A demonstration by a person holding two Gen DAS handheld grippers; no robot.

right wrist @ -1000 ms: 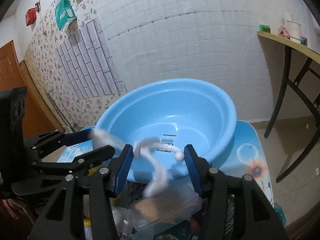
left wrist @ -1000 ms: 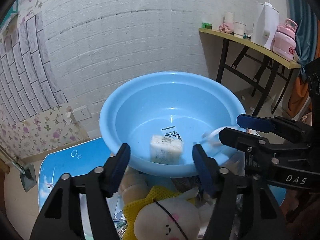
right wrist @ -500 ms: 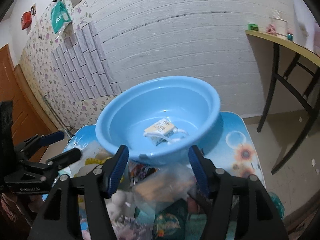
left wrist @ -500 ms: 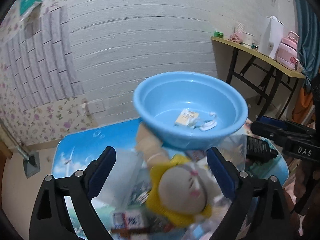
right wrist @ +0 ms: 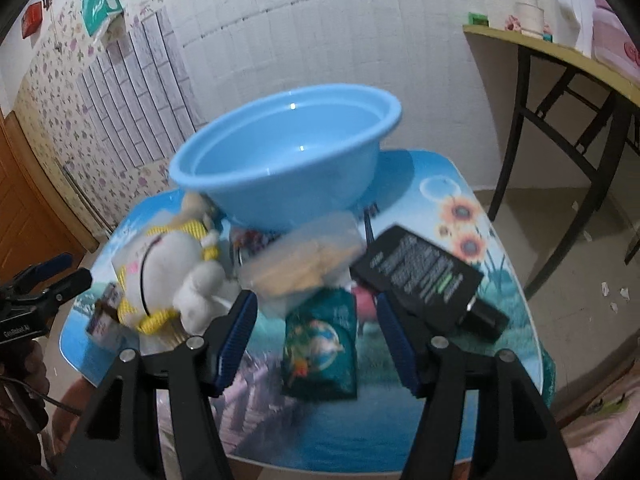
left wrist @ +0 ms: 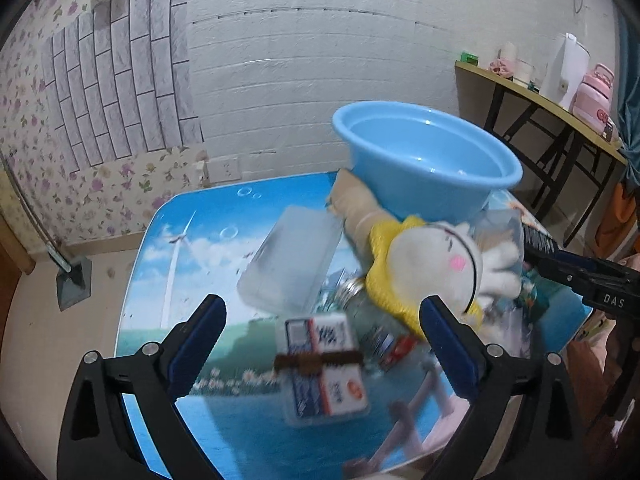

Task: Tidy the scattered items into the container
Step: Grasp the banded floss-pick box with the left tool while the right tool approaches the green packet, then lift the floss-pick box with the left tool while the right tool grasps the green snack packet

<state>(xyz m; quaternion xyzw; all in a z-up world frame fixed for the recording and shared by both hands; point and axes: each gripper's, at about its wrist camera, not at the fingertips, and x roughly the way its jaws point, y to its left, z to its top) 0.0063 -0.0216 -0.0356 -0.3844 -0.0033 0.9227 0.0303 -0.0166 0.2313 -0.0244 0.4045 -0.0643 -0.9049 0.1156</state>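
Grippers are both hanging wide open and empty, left gripper [left wrist: 322,348] and right gripper [right wrist: 316,340], over the printed blue table [left wrist: 192,248] while the soft white-and-yellow plush toy [left wrist: 436,268] is lying against the round blue plastic basin [left wrist: 424,160], looking light and squishy, so I'd be pinching its yellow middle.

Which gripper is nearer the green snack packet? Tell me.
Right. The right gripper is open directly over the green snack packet; the left gripper hangs open over a blue-and-white box farther left.
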